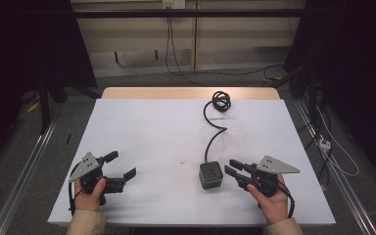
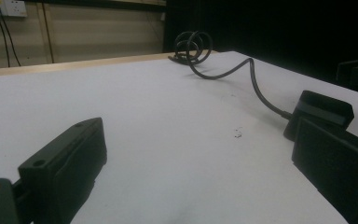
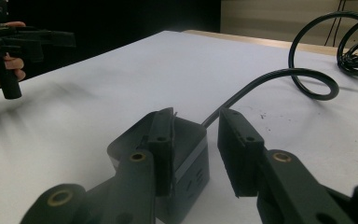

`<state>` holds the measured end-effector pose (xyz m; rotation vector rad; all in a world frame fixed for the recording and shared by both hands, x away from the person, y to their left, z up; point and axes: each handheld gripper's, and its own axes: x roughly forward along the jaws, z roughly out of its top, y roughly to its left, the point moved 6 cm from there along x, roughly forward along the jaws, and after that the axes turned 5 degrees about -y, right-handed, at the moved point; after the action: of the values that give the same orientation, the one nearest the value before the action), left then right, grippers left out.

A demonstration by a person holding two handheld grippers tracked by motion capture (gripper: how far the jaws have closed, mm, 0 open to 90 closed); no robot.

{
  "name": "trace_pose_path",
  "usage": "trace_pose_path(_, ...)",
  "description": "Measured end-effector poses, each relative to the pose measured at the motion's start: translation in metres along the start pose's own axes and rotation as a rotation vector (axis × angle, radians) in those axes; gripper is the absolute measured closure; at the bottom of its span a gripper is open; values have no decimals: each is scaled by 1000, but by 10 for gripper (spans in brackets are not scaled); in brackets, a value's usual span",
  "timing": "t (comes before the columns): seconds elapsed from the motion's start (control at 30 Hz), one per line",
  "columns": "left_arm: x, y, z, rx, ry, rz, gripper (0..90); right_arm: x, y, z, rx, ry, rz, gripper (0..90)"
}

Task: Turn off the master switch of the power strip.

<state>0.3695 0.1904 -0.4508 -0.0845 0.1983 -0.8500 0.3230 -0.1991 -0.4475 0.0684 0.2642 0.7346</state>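
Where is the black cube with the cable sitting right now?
In the high view the black cube sits right of centre near the table's front edge, just ahead of the right gripper.

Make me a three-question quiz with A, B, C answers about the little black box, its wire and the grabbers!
1. Where does the black box sit?
A. just in front of the right gripper
B. at the table's far left corner
C. on the floor

2. How many cables run from the box?
A. three
B. one
C. none

3. How are the left gripper's jaws?
A. clamped on the cable
B. shut on the box
C. open, with nothing between them

Answers: 1 A, the high view shows the box right at that gripper's jaw tips. 2 B, a single black cable leads to a coil at the table's far edge. 3 C, the left gripper view shows only white table between them.
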Motion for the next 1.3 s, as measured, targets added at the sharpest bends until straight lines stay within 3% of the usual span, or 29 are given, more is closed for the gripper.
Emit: trace_pose_path(1.3, 1, -1, -1, 2, 9, -2, 27, 11, 7, 0, 22, 29, 62, 838)
